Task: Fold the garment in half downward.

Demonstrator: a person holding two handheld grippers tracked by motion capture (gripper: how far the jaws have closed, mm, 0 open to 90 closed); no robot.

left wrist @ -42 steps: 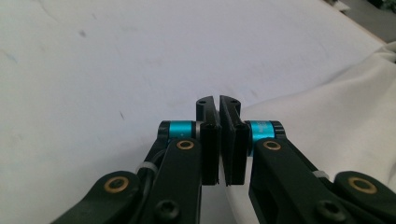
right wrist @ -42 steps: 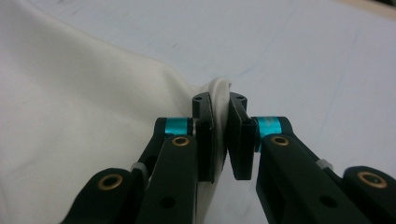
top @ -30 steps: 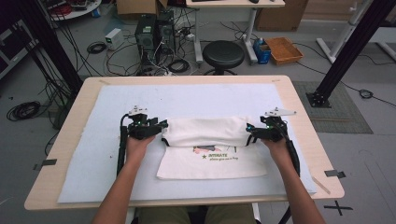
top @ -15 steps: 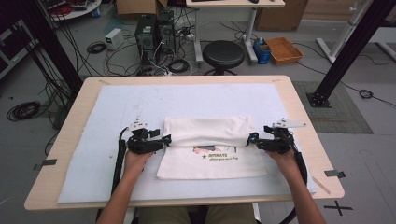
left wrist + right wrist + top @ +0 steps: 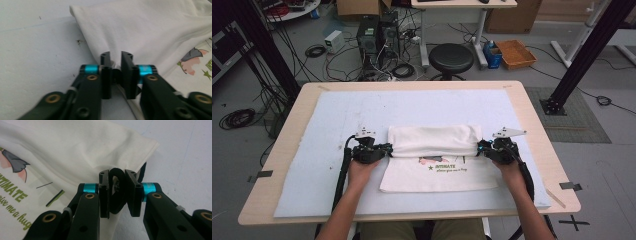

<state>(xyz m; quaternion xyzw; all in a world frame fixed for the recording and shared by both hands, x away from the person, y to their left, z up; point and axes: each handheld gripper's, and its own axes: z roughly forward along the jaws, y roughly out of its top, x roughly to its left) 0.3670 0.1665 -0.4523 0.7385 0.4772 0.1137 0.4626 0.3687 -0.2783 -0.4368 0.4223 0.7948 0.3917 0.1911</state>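
Note:
A white T-shirt (image 5: 432, 142) lies on the pale blue mat (image 5: 337, 115), its top part folded down over the printed front. My left gripper (image 5: 387, 148) sits at the fold's left edge. In the left gripper view the jaws (image 5: 115, 56) have just been closing and now pinch a bit of the shirt (image 5: 150, 30). At the fold's right edge is my right gripper (image 5: 479, 147). Its jaws (image 5: 117, 173) have also just been closing, and the shirt (image 5: 75, 152) edge runs in between them.
The mat covers most of the wooden table (image 5: 532, 110). Beyond the far edge, on the floor, stand a black stool (image 5: 452, 57), computer towers (image 5: 374, 32) with cables and a cardboard tray (image 5: 514, 52). Black frame posts (image 5: 584, 55) rise at both sides.
Both grippers have come a little toward the person along the shirt's side edges. The shirt's fold lies as before.

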